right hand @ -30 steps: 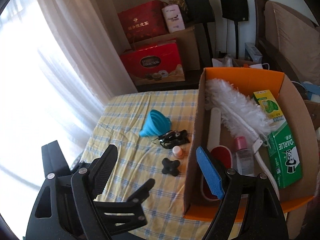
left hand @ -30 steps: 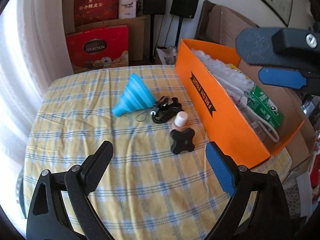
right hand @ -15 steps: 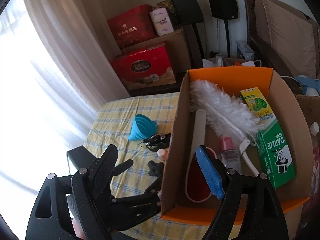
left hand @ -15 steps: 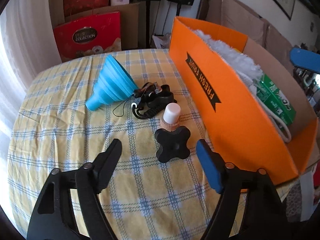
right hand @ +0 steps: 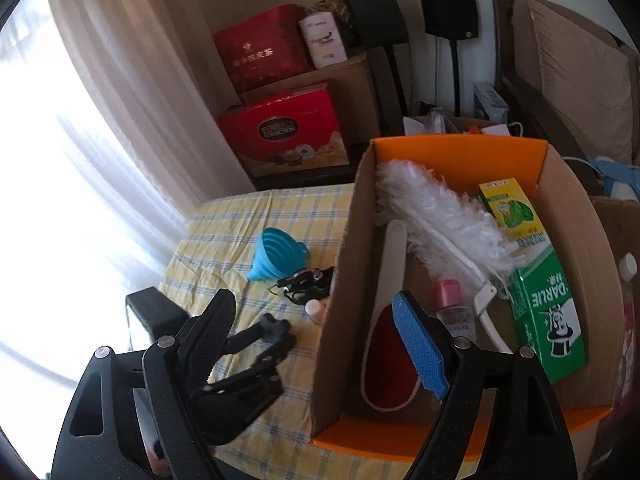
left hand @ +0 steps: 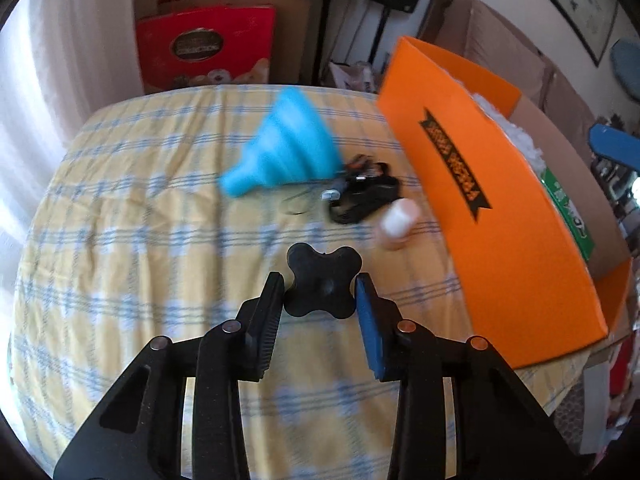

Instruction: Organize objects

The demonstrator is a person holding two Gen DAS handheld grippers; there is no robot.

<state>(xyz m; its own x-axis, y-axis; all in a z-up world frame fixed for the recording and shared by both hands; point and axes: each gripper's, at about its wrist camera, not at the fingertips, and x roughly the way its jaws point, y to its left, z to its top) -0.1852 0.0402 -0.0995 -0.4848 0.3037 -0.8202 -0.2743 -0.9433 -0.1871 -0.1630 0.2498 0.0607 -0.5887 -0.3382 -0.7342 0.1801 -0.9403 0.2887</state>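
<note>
Black knob (left hand: 322, 285) in left tool (left hand: 318, 300), checked tablecloth (left hand: 160, 240) (yellow), curtain (right hand: 80, 160)

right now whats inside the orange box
In the orange box: a white feather duster, green Darlie carton, pink-capped bottle and red brush. The right gripper's blue pad hides part of the floor.

The left wrist view sits low and close over the checked tablecloth (left hand: 120, 240), facing the far wall, with the orange box (left hand: 500, 216) seen from outside on its right. The right wrist view looks from higher, down into the orange box (right hand: 460, 156), open top below it. Both share the blue funnel (left hand: 288, 148) (right hand: 276, 252) beside that box.
</note>
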